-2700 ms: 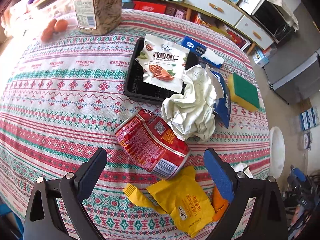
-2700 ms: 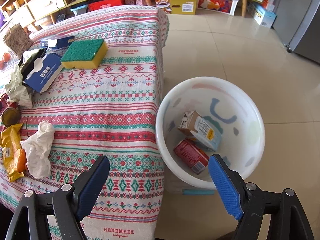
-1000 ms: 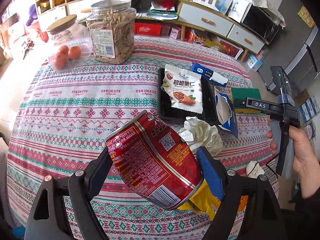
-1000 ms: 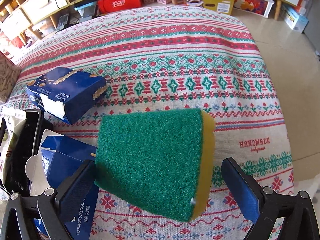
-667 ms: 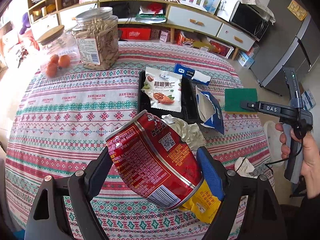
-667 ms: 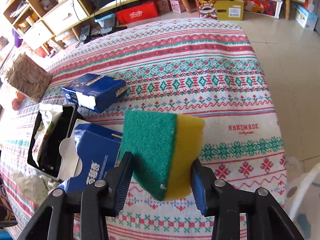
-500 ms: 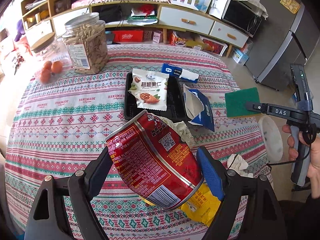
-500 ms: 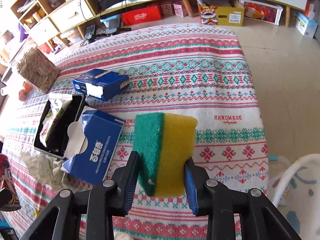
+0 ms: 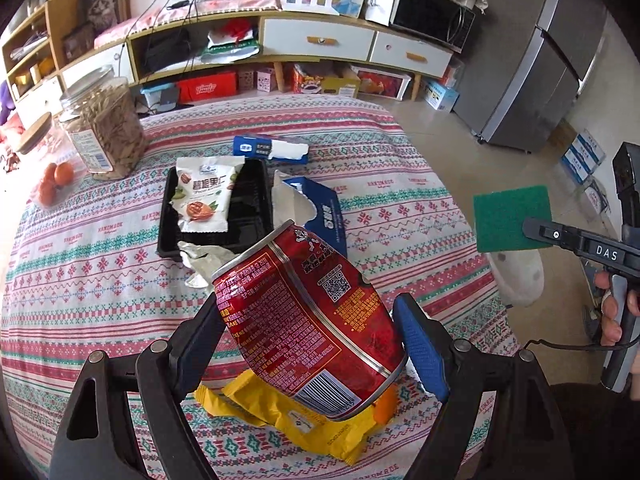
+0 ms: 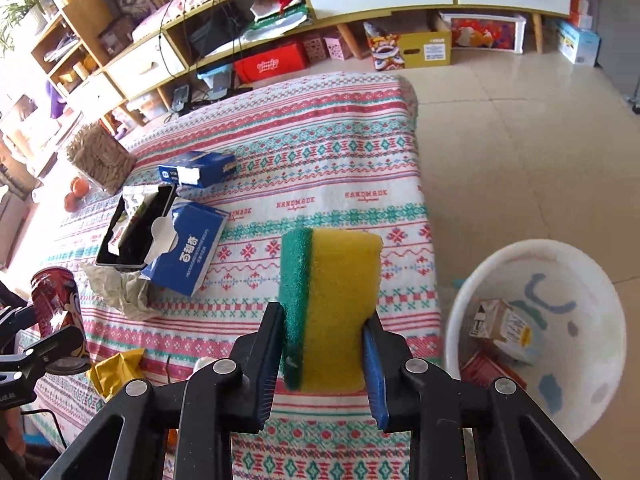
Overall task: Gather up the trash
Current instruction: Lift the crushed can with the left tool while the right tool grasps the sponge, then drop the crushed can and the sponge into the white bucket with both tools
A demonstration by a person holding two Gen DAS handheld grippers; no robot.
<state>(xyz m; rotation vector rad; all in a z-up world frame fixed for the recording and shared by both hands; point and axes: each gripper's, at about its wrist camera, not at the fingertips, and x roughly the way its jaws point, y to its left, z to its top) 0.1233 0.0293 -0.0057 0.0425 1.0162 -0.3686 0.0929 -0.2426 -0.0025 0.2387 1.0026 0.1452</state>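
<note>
in the left wrist view, the left gripper (image 9: 310, 344) is clamping a red can (image 9: 306, 320) between its blue pads, the jaws standing wide around the can's body. the can is tilting, open rim up and to the left, barcode end low and toward the camera; it is showing dense yellow print, a qr code and a dented side. it is hanging above the patterned tablecloth (image 9: 100, 272), over a yellow wrapper (image 9: 296, 420) lying flat on the cloth. beyond it, crumpled paper (image 9: 200, 258) is sitting against a black tray (image 9: 244, 208) that is carrying a white nut packet (image 9: 204, 196), and a torn blue carton (image 9: 316, 208) is lying just beside the tray. at the right edge, a hand (image 9: 614, 312) is holding the other tool, with the green face of a sponge (image 9: 512, 218) showing off the table's side, above a white bin (image 9: 520, 276).

in the right wrist view, the right gripper (image 10: 324, 352) is squeezing the sponge (image 10: 332, 304), its jaws having just been closing onto it. the sponge is standing on edge, yellow foam filling most of it with a green scouring layer along the left, both pads pressing its faces. it is hanging over the table's near edge. to the right, on the floor, the white bin (image 10: 472, 292) is holding a small carton (image 10: 500, 326) and a red can (image 10: 490, 368). at the far left, the held red can (image 10: 58, 312) is showing.
</note>
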